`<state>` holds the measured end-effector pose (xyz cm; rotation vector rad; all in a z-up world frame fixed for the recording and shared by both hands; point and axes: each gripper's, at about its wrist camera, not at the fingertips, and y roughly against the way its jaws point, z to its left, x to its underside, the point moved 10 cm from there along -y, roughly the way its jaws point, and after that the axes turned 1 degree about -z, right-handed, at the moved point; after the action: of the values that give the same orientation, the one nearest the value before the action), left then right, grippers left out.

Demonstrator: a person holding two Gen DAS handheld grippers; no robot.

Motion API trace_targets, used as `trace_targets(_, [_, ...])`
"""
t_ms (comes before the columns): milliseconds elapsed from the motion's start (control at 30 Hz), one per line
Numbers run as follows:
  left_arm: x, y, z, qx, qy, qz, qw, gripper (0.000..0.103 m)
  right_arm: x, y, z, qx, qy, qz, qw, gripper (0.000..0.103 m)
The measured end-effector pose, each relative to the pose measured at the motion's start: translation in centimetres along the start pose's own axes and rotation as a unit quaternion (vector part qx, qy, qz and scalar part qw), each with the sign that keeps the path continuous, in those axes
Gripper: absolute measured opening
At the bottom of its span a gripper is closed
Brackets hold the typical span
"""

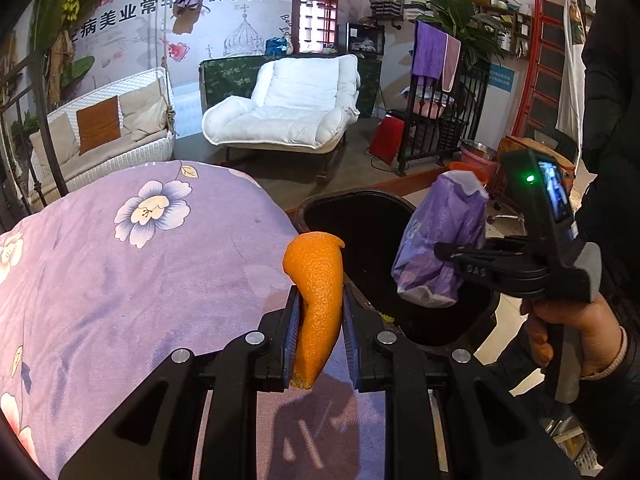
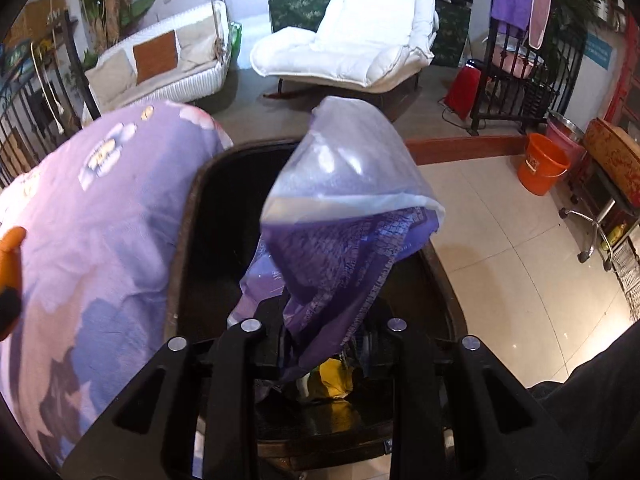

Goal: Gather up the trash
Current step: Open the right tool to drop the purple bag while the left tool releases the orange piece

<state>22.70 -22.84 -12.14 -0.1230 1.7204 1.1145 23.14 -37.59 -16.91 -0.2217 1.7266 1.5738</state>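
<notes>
Orange peel (image 1: 318, 304) fills the left claw (image 1: 320, 344); right claw (image 2: 326, 344) pinches a purple wrapper (image 2: 344, 240) (fingertips hidden).

— Nearest: purple floral cloth (image 1: 120, 264) draped over a rounded surface.
— Farther back?
— White padded lounge chair (image 1: 296, 104), white wicker swing seat (image 1: 108, 136) beside it, orange bucket (image 2: 542, 168) on pale tiles.

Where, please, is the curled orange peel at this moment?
In the left wrist view, the curled orange peel stands clamped in the left gripper, over the edge of the purple floral cloth, left of the black bin.
</notes>
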Motion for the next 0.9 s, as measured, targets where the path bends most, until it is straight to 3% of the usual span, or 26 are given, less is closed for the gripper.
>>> trace_targets(67, [0.0,-0.2,-0.2,0.002,-0.002,0.002,1.0,0.021,0.3,-0.6,0.0,0.004,0.002,0.004,1.0,0.052])
trace_targets(133, [0.0,-0.4,-0.6,0.003,-0.004,0.004,1.0,0.021,0.4,-0.9,-0.2,0.012,-0.002,0.002,1.0,0.066])
trace_targets(367, [-0.1,-1.1,-1.3,0.009,-0.009,0.01,0.9999,0.021,0.5,0.1,0.1,-0.008,-0.013,-0.008,1.0,0.066])
trace_targets(567, [-0.5,-2.0,-2.2,0.019,-0.017,0.014,0.9996,0.021,0.2,3.1,-0.7,-0.02,-0.03,-0.042,0.998,0.066])
trace_targets(900, [-1.1,-5.0,-5.4,0.052,-0.036,0.038,0.9973,0.021,-0.1,7.4,-3.4,-0.001,-0.06,-0.099,0.993,0.068])
